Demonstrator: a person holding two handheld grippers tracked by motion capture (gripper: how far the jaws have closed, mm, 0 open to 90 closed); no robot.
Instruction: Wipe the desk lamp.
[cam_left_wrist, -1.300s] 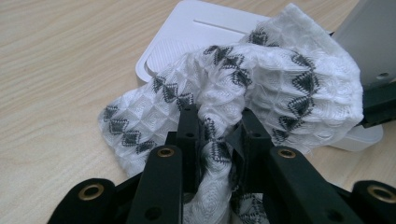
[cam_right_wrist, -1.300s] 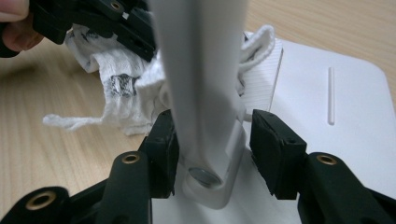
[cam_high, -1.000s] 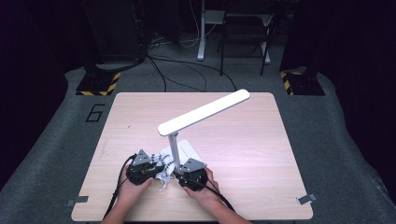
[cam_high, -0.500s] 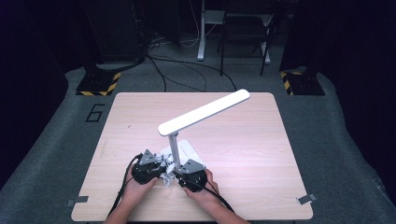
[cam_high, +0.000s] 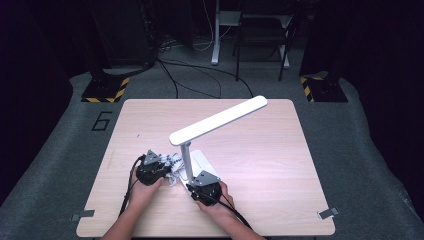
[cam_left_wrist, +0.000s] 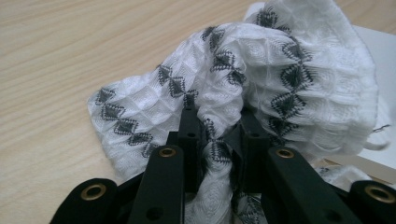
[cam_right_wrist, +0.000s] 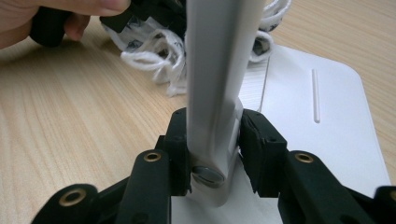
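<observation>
A white desk lamp stands on the table, its long head (cam_high: 220, 120) slanting up to the right over its flat white base (cam_high: 204, 161). My right gripper (cam_high: 191, 175) is shut on the foot of the lamp's stem (cam_right_wrist: 217, 70), a pad on each side, just above the base (cam_right_wrist: 322, 130). A white waffle cloth with black diamond marks (cam_left_wrist: 280, 70) lies bunched against the left edge of the base (cam_high: 173, 163). My left gripper (cam_left_wrist: 217, 123) is shut on a fold of it, left of the stem (cam_high: 167, 167).
The cloth's fringe (cam_right_wrist: 154, 60) and the other hand (cam_right_wrist: 56, 18) lie just beyond the stem. The wooden table (cam_high: 260, 175) stretches bare to the right and back. Dark floor with cables and stands lies past its far edge.
My left gripper has shifted a little away from the person, carrying the cloth along the lamp base. The right gripper has stayed on the stem.
</observation>
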